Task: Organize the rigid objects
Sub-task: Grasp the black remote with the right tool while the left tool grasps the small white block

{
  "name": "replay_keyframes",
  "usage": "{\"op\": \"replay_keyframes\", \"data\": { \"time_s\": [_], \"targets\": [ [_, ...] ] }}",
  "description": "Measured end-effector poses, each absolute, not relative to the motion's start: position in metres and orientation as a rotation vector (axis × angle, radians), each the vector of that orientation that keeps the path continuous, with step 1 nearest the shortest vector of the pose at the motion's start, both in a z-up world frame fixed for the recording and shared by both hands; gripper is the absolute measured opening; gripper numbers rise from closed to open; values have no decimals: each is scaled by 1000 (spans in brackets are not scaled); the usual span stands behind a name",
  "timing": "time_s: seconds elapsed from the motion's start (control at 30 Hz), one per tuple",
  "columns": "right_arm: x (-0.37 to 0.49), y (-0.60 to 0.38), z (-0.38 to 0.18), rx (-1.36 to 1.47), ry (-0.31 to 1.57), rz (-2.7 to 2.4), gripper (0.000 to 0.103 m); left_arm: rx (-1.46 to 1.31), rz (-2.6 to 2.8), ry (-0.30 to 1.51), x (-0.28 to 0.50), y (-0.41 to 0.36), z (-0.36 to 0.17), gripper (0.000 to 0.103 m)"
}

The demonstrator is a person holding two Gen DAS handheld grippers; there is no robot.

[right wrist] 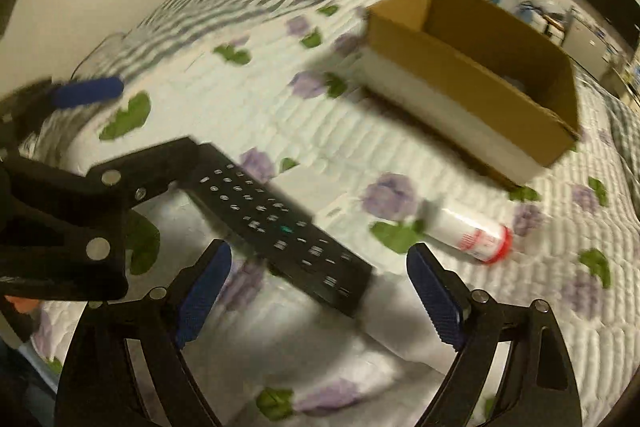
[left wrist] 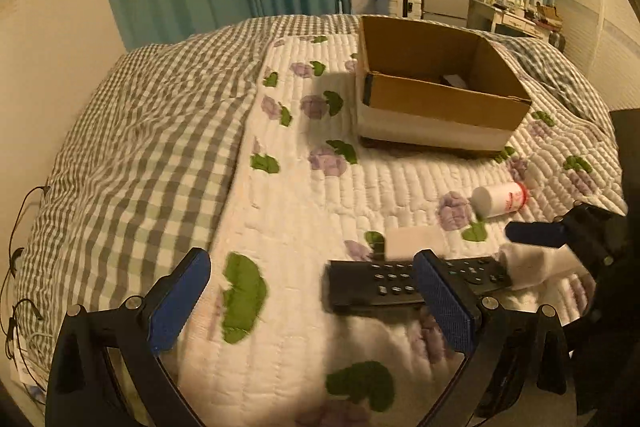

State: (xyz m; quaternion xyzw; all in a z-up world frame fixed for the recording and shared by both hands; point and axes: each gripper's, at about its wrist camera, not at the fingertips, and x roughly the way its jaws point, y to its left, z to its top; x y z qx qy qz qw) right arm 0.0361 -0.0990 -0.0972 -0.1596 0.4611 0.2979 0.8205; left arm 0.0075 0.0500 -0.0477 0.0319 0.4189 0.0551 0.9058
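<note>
Left wrist view first: my left gripper point(left wrist: 312, 291) is spread wide, blue pads apart and nothing between them. Its right finger point(left wrist: 444, 301) sits in front of the black remote control point(left wrist: 376, 285), which lies flat on the flowered quilt point(left wrist: 304, 195); whether the finger touches the remote I cannot tell. Just beyond the remote lies a flat white object point(left wrist: 414, 241), too blurred to name. At the remote's right end is my right gripper point(left wrist: 532, 247), with something white point(left wrist: 524, 267) below its upper blue pad; blur keeps me from saying what it is or whether it is gripped. Past the remote, toward the box, a white bottle with a red cap point(left wrist: 500, 199) lies on its side on the quilt. Farther on stands the open cardboard box point(left wrist: 436, 103), with a small white thing inside near its far wall. A grey checked blanket point(left wrist: 132, 147) covers the bed to the left of the quilt.

From the right wrist view, my right gripper point(right wrist: 318, 289) also stands wide open and empty, the near end of the remote point(right wrist: 280, 219) lying between its pads without contact. My left gripper point(right wrist: 132, 125) reaches over the remote's far end. The bottle point(right wrist: 468, 235) lies to the right of the remote, the box point(right wrist: 472, 79) beyond it.
</note>
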Motion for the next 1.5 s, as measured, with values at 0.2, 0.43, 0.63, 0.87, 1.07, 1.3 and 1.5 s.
{"op": "replay_keyframes", "data": {
  "time_s": [0.2, 0.43, 0.63, 0.87, 1.07, 1.3, 1.5],
  "targets": [
    [47, -76, -114, -362, 999, 630, 69, 22, 127, 889, 15, 73, -51, 103],
    [47, -75, -106, -323, 954, 614, 28, 16, 130, 883, 17, 79, -50, 103],
    [53, -109, -78, -218, 926, 550, 19, 6, 93, 894, 26, 66, -49, 103],
    [63, -158, -64, -152, 898, 435, 18, 59, 82, 889, 41, 30, -54, 103],
    [66, -192, -63, -53, 904, 424, 18, 146, 106, 838, 41, 11, -43, 103],
    [64, -193, -53, -49, 849, 420, 17, 103, 32, 770, 36, 8, -11, 103],
    [66, -202, -44, -46, 818, 394, 17, 81, -61, 841, 52, -14, -48, 101]
  ]
}}
